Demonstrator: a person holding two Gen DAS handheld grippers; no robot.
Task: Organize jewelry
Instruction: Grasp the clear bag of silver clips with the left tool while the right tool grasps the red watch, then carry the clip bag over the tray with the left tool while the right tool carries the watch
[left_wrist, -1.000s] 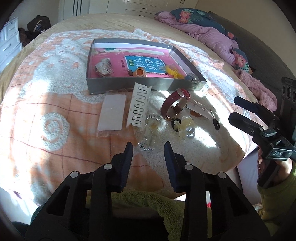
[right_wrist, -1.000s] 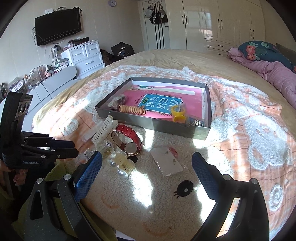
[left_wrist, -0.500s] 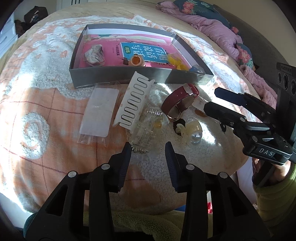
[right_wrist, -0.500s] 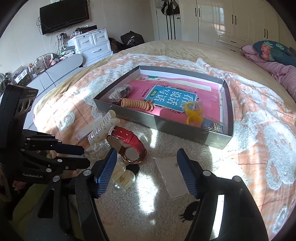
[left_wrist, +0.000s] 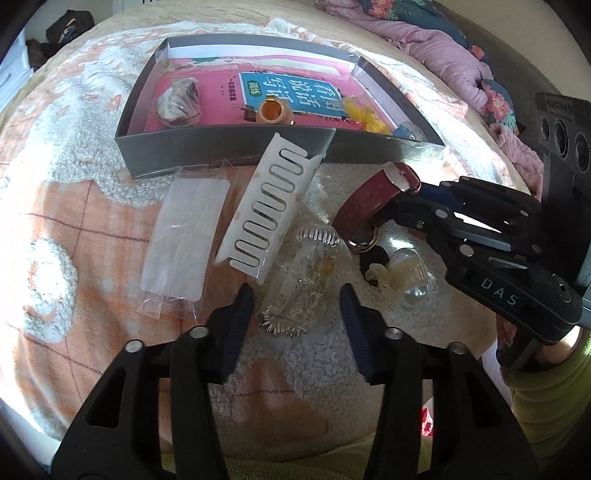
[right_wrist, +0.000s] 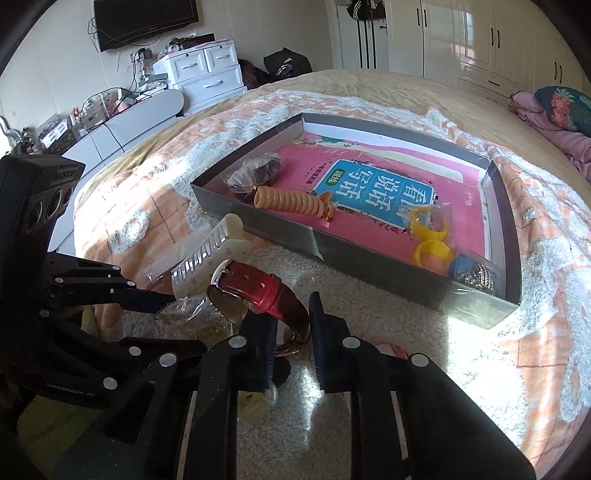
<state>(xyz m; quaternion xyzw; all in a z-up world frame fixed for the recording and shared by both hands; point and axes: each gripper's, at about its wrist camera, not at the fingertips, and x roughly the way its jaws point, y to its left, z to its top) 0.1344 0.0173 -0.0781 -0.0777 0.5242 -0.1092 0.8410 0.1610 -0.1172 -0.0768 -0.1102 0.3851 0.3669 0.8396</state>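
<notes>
A red-strapped watch (left_wrist: 369, 201) lies on the fluffy blanket in front of the grey tray (left_wrist: 229, 151). My right gripper (right_wrist: 291, 328) is shut on the red watch (right_wrist: 266, 288), with the strap loop pinched between its fingers; in the left wrist view the right gripper (left_wrist: 395, 206) reaches in from the right. My left gripper (left_wrist: 297, 306) is open just above a clear bag (left_wrist: 295, 284) with a silvery comb piece inside. It touches nothing. The left gripper (right_wrist: 177, 321) also shows at the left of the right wrist view.
The tray (right_wrist: 369, 266) holds an orange coil tie (right_wrist: 291, 201), yellow rings (right_wrist: 430, 240), a bagged dark item (right_wrist: 255, 173) and a chain piece (right_wrist: 476, 275). A white claw clip (left_wrist: 269, 206), an empty clear bag (left_wrist: 184, 236) and a cream pearl clip (left_wrist: 404, 277) lie on the blanket.
My right gripper moved in from the right and narrowed from wide open onto the watch strap. The left gripper dropped closer to the clear bag and spread a little wider.
</notes>
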